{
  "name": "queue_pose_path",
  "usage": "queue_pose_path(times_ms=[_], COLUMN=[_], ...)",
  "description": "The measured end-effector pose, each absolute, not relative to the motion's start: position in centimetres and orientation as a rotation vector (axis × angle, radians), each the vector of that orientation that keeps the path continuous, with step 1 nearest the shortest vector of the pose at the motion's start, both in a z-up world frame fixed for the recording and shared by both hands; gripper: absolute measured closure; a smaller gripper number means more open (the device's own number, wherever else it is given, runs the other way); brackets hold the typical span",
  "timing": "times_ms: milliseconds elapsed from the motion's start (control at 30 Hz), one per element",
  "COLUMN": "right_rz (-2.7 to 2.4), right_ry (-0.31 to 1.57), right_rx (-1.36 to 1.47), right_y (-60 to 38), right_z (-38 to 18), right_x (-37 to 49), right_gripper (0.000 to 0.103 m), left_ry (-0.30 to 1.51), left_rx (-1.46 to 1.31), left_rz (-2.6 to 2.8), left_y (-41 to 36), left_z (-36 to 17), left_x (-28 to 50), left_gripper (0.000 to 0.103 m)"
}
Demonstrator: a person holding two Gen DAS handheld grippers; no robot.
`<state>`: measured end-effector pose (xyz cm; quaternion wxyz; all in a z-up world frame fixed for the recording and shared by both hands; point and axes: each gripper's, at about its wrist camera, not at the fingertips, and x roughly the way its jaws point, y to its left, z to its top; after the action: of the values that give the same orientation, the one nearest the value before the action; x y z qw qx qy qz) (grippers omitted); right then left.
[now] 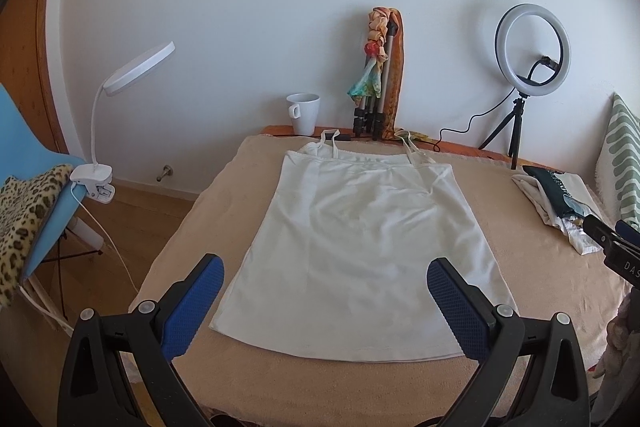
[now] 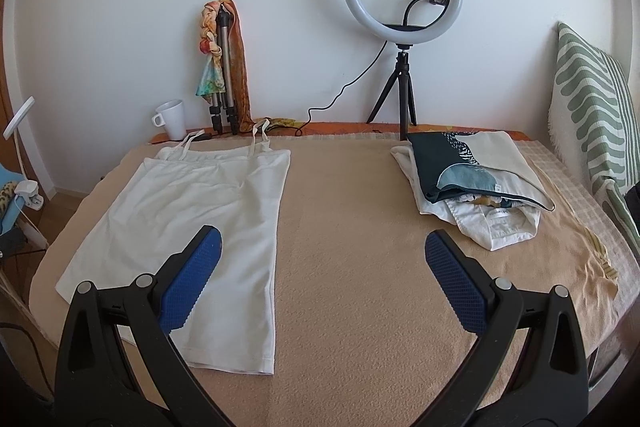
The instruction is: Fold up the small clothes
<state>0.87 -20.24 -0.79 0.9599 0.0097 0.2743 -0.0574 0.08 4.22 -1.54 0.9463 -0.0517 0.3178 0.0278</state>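
A white camisole top [image 1: 352, 247] is laid flat and unfolded on the beige blanket [image 2: 360, 267], straps toward the wall at 12 o'clock and hem toward the cameras. The left gripper [image 1: 326, 291] is held above the hem end with its blue-padded jaws spread wide apart, nothing between them. The right gripper [image 2: 322, 267] is likewise held wide apart and empty, over bare blanket, with the camisole at its 10 o'clock; its left pad overlaps the garment's edge in view, though contact cannot be judged.

At 2 o'clock from the right gripper a pile of clothes [image 2: 472, 183] is seen, a dark teal patterned piece on top of white ones, well apart from the camisole. Along the wall are ranged a white mug [image 1: 303, 113], a folded tripod draped with scarves [image 1: 378, 75] and a ring light on a small tripod [image 2: 402, 3], its cable trailing near the straps. A clip-on lamp [image 1: 120, 115] is fastened to a blue chair [image 1: 36, 195] at 9 o'clock; a green-striped cushion [image 2: 592, 115] stands at 3 o'clock.
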Motion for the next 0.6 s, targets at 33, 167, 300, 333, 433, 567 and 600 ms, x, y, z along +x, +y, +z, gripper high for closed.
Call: queue_pose_path(times_ms=[33, 167, 300, 333, 433, 567, 600], right_rz=[-0.119, -0.089, 0.008, 0.046, 0.118, 0.189, 0.201], right_ry=[0.556, 0.565, 0.587, 0.598, 0.611, 0.592, 0.585], right_rx=[0.016, 0.014, -0.011, -0.019, -0.034, -0.02, -0.02], right_y=[-20.1, -19.4, -18.2, -17.8, -16.5, -14.8, -14.4], right_z=[-0.8, -0.5, -0.1, 0.0, 0.6, 1.6, 1.8], right_x=[0.9, 1.1, 2.2, 2.6, 4.2, 7.2, 8.1], right_gripper=[0.0, 0.0, 0.0, 0.0, 0.0, 0.0, 0.0], left_ry=[0.649, 0.673, 0.742, 0.754, 0.785, 0.807, 0.813], left_rx=[-0.113, -0.169, -0.279, -0.309, -0.355, -0.361, -0.359], left_rz=[0.046, 0.0, -0.027, -0.024, 0.001, 0.051, 0.065], left_y=[4.5, 6.0, 8.4, 9.1, 10.9, 12.7, 13.0], left_z=[-1.7, -2.3, -3.5, -3.9, -5.0, -6.5, -6.8], left_x=[0.2, 0.6, 1.4, 1.5, 1.6, 1.5, 1.5], left_gripper=[0.002, 0.007, 0.022, 0.025, 0.032, 0.037, 0.039])
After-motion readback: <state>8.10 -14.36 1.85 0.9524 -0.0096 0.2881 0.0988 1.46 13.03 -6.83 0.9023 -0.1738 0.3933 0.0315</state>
